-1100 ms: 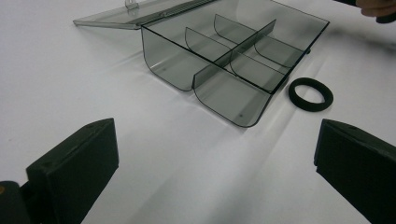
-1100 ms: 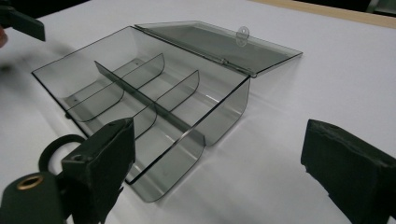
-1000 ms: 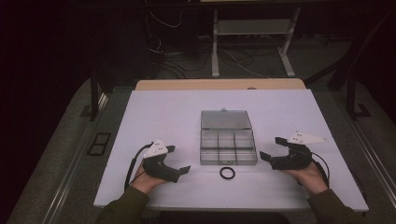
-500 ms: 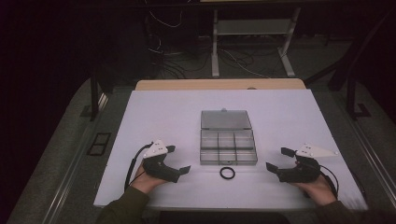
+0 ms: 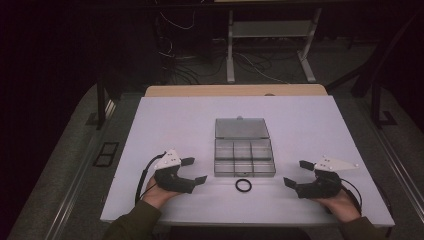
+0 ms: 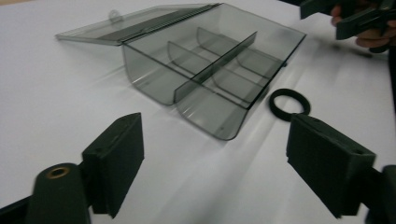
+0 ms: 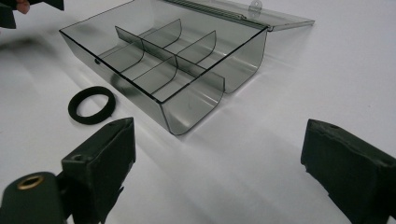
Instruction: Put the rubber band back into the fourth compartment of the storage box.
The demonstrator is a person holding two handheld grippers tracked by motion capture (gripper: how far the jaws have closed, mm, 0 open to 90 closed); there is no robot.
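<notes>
Nearest me in the high view, my left gripper (image 5: 195,170) and right gripper (image 5: 298,173) rest low on the white table (image 5: 165,115), one at each side, both pointing inward. The left gripper's jaws have just been closing a little, yet they stand apart with nothing between them; the right gripper's jaws also gape on bare tabletop. Between the two, just in front of the box, lies the black rubber ring (image 5: 243,185), flat and untouched. The left gripper view shows me the ring close beside the box's rounded front corner, with the other hand's gripper beyond it at the top right. The right gripper view puts the same ring to the left of the box, a small gap of table between them. Farther off sits the smoky clear plastic organizer box (image 5: 244,157), lid (image 5: 241,128) folded flat behind it. The gripper views let me see through its walls: curved dividers, every compartment empty. Beyond the table, cables (image 5: 172,20) trail on the dark floor.
</notes>
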